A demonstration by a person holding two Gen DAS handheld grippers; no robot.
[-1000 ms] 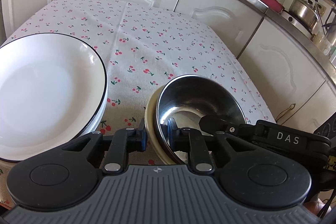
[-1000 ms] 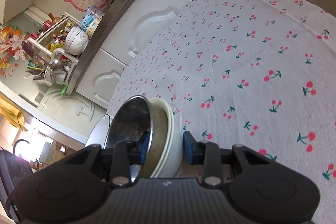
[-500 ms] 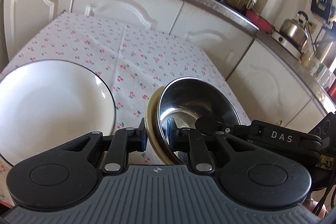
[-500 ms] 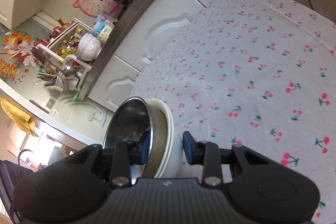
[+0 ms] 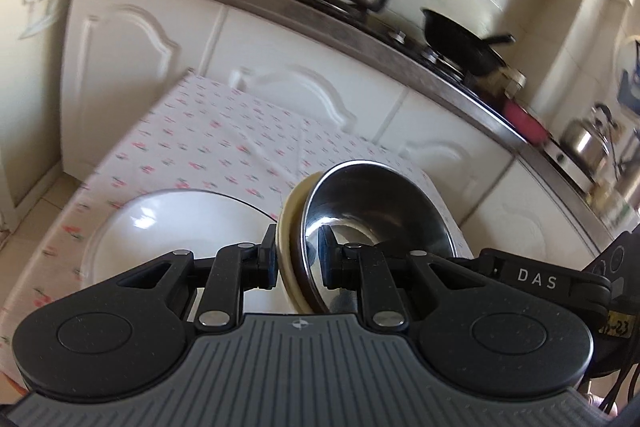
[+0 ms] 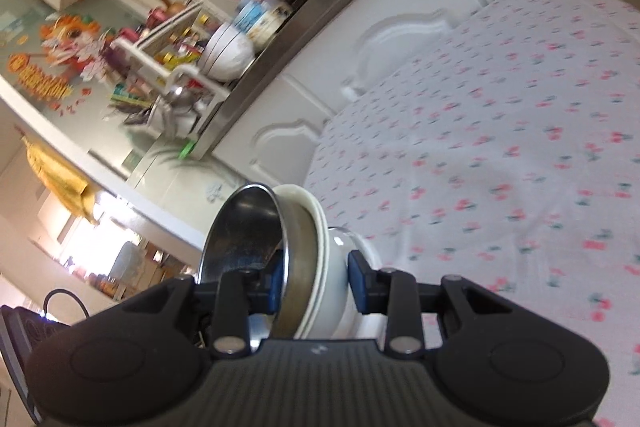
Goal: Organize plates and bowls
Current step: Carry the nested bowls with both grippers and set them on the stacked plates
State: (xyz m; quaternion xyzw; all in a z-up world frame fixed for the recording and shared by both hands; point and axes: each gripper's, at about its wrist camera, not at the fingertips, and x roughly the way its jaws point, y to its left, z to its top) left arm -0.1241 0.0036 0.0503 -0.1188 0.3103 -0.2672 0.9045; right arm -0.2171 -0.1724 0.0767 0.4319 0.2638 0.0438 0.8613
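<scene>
Two nested bowls point(image 5: 340, 223), each rim side clamped by one hand-held gripper point(image 5: 298, 261); one white plate point(image 5: 168, 227).

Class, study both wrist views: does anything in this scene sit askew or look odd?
Yes. The steel bowl nested in the cream bowl is tilted steeply, almost on edge, above the cherry tablecloth rather than sitting level. Both the left gripper and the right gripper clamp the pair's rims. The white plate lies flat.

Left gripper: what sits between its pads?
In the left wrist view, the left gripper pinches the nested rims of the cream bowl and the steel bowl.
</scene>
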